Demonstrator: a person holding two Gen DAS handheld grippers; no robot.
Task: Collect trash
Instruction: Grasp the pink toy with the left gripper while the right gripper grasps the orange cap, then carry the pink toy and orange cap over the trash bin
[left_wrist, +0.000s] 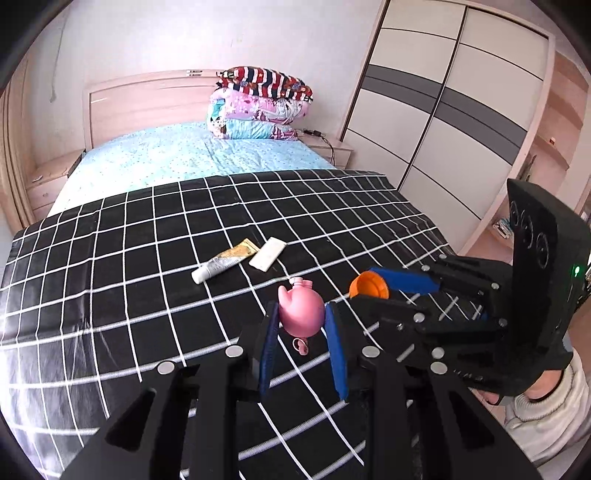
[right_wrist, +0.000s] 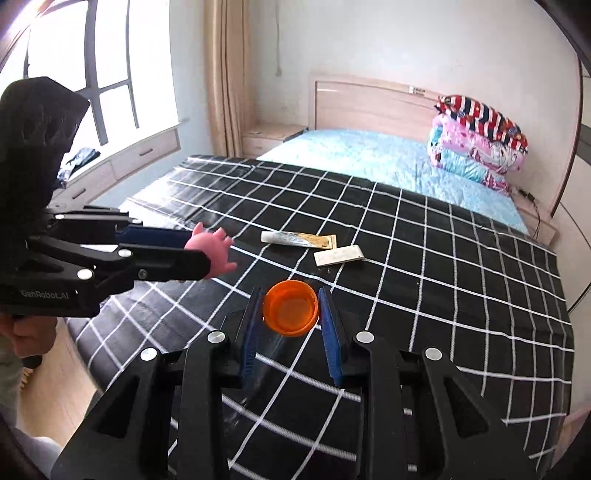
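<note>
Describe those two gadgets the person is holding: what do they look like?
Both the left tongs and the right tongs are matte black plastic linkages joined by silver round rivets, each ending in two fingers lined with ribbed blue pads. The left body carries white "GenRobot.AI" lettering; the right one shows a small green light. A light knitted sleeve cuff shows behind the right handle.

A bed with a pale wooden headboard fills mid-frame; a sliding wardrobe stands upper right, and a bright window (curtain beside it) upper left.
</note>
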